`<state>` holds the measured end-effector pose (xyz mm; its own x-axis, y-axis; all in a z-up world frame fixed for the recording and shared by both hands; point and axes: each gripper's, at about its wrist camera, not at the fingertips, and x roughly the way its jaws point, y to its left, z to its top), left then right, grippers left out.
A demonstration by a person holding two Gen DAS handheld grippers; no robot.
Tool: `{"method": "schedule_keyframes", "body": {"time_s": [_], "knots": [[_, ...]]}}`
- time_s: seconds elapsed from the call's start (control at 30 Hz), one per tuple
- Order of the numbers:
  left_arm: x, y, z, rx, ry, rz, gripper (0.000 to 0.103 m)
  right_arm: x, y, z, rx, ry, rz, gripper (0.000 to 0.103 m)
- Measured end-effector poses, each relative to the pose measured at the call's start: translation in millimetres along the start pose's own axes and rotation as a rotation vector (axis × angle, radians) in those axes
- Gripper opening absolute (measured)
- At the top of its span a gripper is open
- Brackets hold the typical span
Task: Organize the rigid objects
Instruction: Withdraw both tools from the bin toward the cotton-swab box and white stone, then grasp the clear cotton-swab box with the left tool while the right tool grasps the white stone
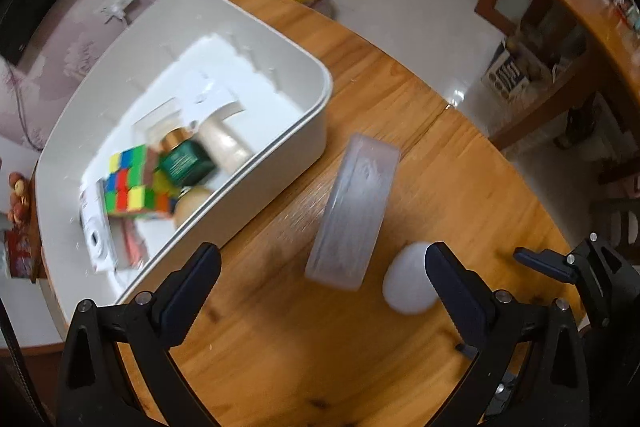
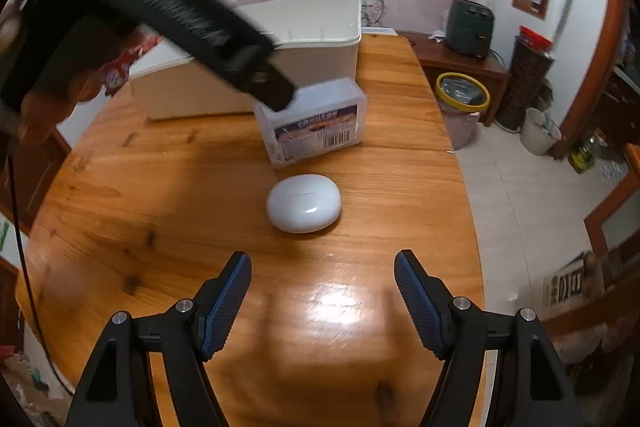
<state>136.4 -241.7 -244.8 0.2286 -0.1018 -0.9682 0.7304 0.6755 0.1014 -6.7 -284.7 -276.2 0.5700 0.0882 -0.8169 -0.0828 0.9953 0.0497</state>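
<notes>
Landmark: white bin (image 1: 248,39) on the wooden bench (image 2: 160,187). Inside the bin, at one end: colour cube (image 1: 134,183), green jar (image 1: 188,163), a beige bottle (image 1: 224,143) and some white packaging, all blurred.

Clear box (image 2: 316,123) lies on the bench just beside the bin's long wall, not touching it; barcode label faces the right wrist camera. White case (image 2: 304,209) sits on the bench just past the clear box on the side away from the bin, a small gap between the two.

Left gripper (image 1: 322,269): jaws spread, nothing between them, above the bench beside the bin, near the clear box. Right gripper (image 2: 322,277): jaws spread, empty, pointing at the white case but apart from it.
</notes>
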Motion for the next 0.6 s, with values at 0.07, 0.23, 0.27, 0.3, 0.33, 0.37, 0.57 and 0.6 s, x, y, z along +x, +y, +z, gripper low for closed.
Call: {"method": "schedule_keyframes", "body": {"time_s": [0.07, 0.23, 0.27, 0.3, 0.33, 0.37, 0.57, 0.6], "knots": [[9, -4, 6, 0.008, 0.024, 0.005, 0.102, 9, -4, 1, -0.007, 0.005, 0.019, 0.075], [22, -12, 16, 0.021, 0.067, -0.005, 0.101, 25, -9, 6, 0.015, 0.004, 0.069, 0.075], [24, -13, 19, 0.023, 0.069, -0.004, 0.099, 27, -8, 6, 0.019, 0.004, 0.069, 0.075], [25, -14, 20, 0.027, 0.075, -0.004, 0.096, 29, -7, 7, 0.022, 0.004, 0.061, 0.075], [27, -14, 21, 0.028, 0.081, -0.002, 0.087, 32, -5, 7, 0.027, 0.006, 0.059, 0.075], [30, -14, 22, 0.028, 0.095, -0.002, 0.076, 35, -5, 6, 0.031, 0.01, 0.056, 0.075], [37, -10, 21, -0.009, 0.125, -0.03, 0.041, 44, 10, 3, 0.01, -0.002, -0.01, 0.077], [36, -8, 21, -0.018, 0.119, -0.037, 0.04, 45, 14, 3, 0.0, -0.007, -0.021, 0.077]]}}
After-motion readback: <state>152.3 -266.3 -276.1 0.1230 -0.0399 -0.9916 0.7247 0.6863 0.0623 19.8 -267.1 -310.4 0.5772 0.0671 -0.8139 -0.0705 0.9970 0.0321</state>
